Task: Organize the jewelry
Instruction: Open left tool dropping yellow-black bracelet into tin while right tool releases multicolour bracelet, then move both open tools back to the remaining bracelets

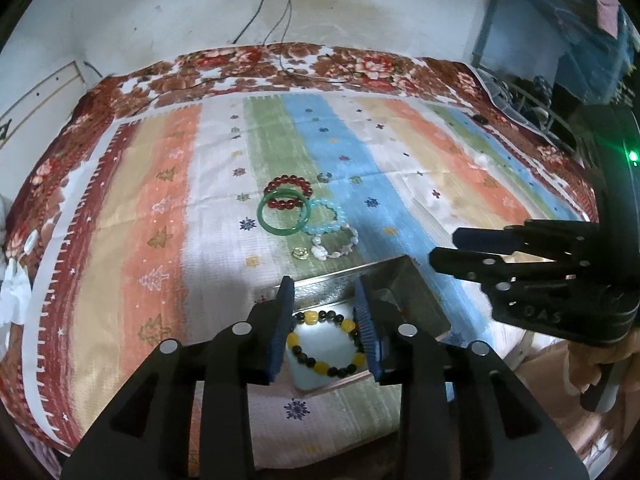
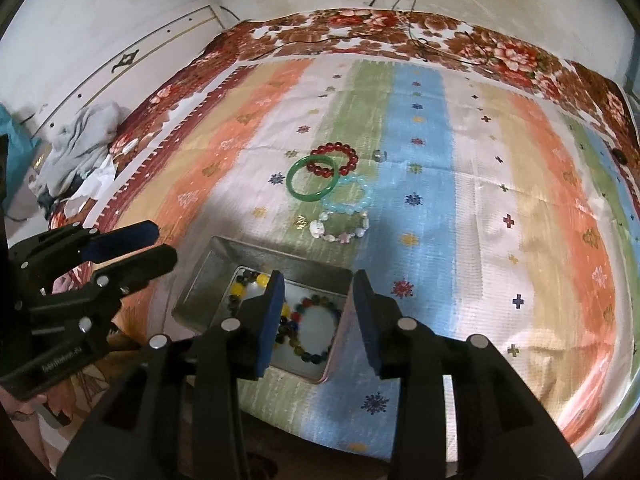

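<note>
A metal tray (image 2: pixel 200 284) sits on the striped cloth near the front edge; it also shows in the left wrist view (image 1: pixel 420 292). In it lie a yellow-and-black bead bracelet (image 1: pixel 326 342) (image 2: pixel 240 286) and a multicoloured bead bracelet (image 2: pixel 316 328). Beyond the tray lie a red bead bracelet (image 1: pixel 288 192) (image 2: pixel 336 160), a green bangle (image 1: pixel 284 214) (image 2: pixel 312 182), a light blue bead bracelet (image 1: pixel 326 216) (image 2: pixel 352 196), a pale stone bracelet (image 1: pixel 336 246) (image 2: pixel 342 228), a gold ring (image 1: pixel 300 254) and a silver ring (image 1: pixel 324 177) (image 2: pixel 379 155). My left gripper (image 1: pixel 325 320) is open and empty over the tray. My right gripper (image 2: pixel 318 316) is open and empty over the tray.
The striped cloth (image 1: pixel 400 184) covers a bed with a floral blanket (image 1: pixel 240 64) at the back. Cables (image 1: pixel 280 20) hang from a wall socket onto the blanket. A heap of clothes (image 2: pixel 84 136) lies at the left side. Blue furniture (image 1: pixel 560 40) stands at the right.
</note>
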`<state>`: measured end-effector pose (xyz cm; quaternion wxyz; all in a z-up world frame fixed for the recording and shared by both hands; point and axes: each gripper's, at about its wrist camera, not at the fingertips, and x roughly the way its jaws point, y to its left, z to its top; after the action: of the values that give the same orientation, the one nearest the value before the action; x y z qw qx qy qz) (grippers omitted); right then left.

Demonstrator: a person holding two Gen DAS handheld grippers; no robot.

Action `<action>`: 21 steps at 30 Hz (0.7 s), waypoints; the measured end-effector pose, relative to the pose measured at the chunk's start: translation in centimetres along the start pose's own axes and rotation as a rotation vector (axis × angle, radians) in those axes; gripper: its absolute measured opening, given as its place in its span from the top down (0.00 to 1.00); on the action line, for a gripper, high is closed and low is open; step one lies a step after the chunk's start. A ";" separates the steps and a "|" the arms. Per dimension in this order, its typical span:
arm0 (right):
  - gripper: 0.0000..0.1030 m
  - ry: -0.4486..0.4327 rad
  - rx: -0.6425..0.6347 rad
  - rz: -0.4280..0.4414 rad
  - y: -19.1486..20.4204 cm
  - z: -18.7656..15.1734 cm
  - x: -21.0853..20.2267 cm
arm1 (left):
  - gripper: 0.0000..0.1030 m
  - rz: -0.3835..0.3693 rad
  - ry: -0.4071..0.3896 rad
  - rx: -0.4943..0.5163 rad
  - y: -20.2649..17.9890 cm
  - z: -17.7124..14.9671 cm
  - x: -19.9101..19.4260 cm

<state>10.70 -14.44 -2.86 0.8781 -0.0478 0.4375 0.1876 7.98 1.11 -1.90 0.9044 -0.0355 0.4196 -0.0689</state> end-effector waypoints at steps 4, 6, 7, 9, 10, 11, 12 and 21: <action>0.64 -0.001 0.021 0.002 -0.6 0.4 0.1 | 0.64 -0.002 0.011 -0.021 0.7 0.5 0.6; 0.64 -0.001 0.025 0.004 -0.7 0.6 0.2 | 0.63 -0.005 0.017 -0.029 1.0 0.8 0.8; 0.64 0.001 0.025 0.004 -0.8 0.8 0.3 | 0.63 -0.004 0.020 -0.032 1.1 1.0 1.0; 0.64 0.005 0.024 0.004 -0.8 1.1 0.5 | 0.63 -0.003 0.028 -0.034 1.3 1.2 1.4; 0.64 0.006 0.024 0.004 -0.9 1.2 0.5 | 0.62 -0.004 0.032 -0.034 1.3 1.2 1.5; 0.64 0.008 0.024 0.003 -0.9 1.3 0.6 | 0.61 -0.004 0.034 -0.032 1.4 1.3 1.6; 0.64 0.009 0.024 0.002 -1.0 1.5 0.7 | 0.61 -0.002 0.035 -0.029 1.3 1.4 1.7; 0.63 0.048 0.007 -0.020 -1.3 2.6 2.7 | 0.57 0.032 0.076 -0.012 1.8 2.2 3.6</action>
<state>14.58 -14.18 -3.47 0.8693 -0.0537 0.4588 0.1759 12.17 2.30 -3.40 0.8885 -0.0314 0.4546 -0.0533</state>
